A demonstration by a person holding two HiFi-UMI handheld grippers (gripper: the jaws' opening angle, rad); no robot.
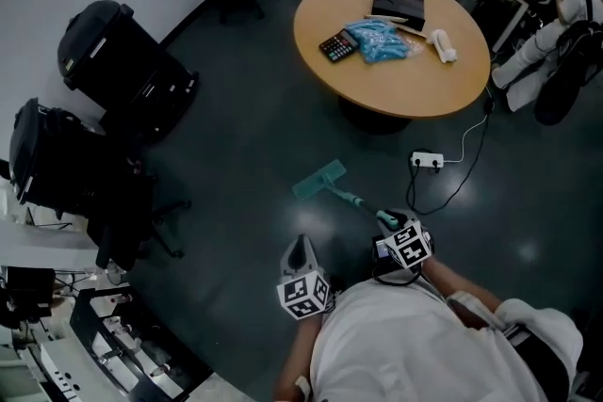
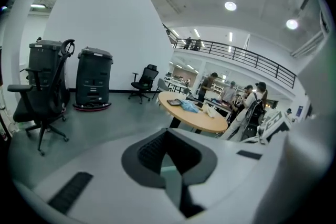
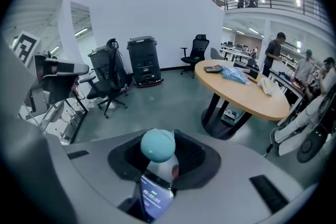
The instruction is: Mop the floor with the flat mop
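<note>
The flat mop's teal head [image 1: 319, 181] lies flat on the dark floor between the person and the round worktop [image 1: 415, 89]. Its handle [image 1: 350, 200] slants back to the right tongs [image 1: 388, 223], which are clamped on it. In the right gripper view the rounded teal handle end [image 3: 157, 145] sits pinched between the pads. The left tongs [image 1: 300, 245] hang just beside, drawn together to a thin slit with nothing in them.

A white power strip [image 1: 426, 161] and its black cable [image 1: 468, 167] lie on the floor just right of the mop. The worktop's pedestal [image 3: 223, 113] stands ahead. To the left stand a black office chair [image 1: 122, 202] and two tall black machines [image 1: 122, 56]. On the worktop are a calculator [image 1: 338, 45], a blue bag [image 1: 380, 40] and a black box [image 1: 399, 7].
</note>
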